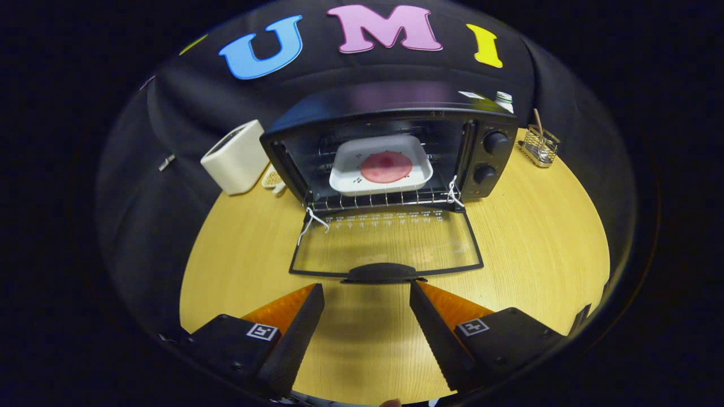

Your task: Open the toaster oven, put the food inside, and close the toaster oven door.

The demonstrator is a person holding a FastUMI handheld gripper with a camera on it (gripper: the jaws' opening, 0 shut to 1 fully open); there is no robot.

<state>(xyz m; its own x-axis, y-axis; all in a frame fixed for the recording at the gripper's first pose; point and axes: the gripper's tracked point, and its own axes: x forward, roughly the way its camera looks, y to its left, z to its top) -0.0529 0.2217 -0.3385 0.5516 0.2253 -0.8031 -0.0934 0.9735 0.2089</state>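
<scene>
A black toaster oven (396, 113) stands at the back of the round wooden table (537, 243). Its glass door (387, 243) lies folded down flat toward me, with the black handle (382, 272) at its near edge. Inside, on the wire rack, sits a white square tray (350, 175) holding a round pink slice of food (386, 167). My gripper (367, 291) is open, with nothing between its fingers. The fingertips (421, 294) sit just short of the door handle, one to each side of it.
A cream-white toaster-like box (235, 158) stands left of the oven, a small dish (272, 178) tucked between them. A wire holder with a stick (540, 146) is to the oven's right, a white bottle cap (504, 100) behind it. Bare wood lies on both sides of the door.
</scene>
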